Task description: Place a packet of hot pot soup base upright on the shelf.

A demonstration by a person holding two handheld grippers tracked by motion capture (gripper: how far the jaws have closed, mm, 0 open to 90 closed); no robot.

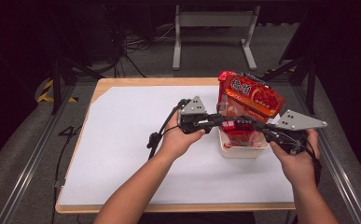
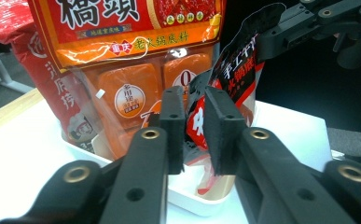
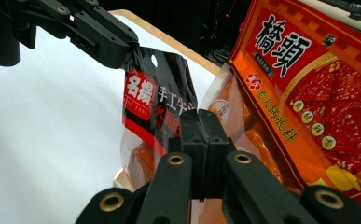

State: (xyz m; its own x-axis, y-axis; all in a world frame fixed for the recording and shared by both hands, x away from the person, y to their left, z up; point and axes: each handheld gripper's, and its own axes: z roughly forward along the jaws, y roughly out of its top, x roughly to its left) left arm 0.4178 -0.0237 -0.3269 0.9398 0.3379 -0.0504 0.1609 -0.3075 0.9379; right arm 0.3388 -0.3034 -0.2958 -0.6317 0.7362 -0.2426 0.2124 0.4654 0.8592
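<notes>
The high view shows a person's two forearms coming in over a white-covered table (image 1: pixel 122 140), each hand holding a gripper, and both grippers meet at a small white tub (image 1: pixel 241 150) standing right of centre. The tub is packed with upright sauce packets; the largest, a red and orange packet (image 1: pixel 253 95), leans out over its far rim.

The left gripper (image 1: pixel 221 119) reaches in from the left, and the right gripper (image 1: pixel 255 126) from the right, both at a black and red pouch (image 1: pixel 238 125) standing in the tub in front of the big packet.

In the left gripper view the two black jaws stand a little apart, with the black and red pouch (image 2: pixel 201 123) between the pads; whether the pads press on it I cannot tell. The right gripper shows here too, its tip at the pouch's upper edge.

In the right gripper view the right gripper's (image 3: pixel 200 135) jaws are pressed together, pads flat against each other, against the pouch (image 3: pixel 157 105). The left gripper (image 3: pixel 122 46) comes in from the upper left, its tip at the pouch's top corner.
</notes>
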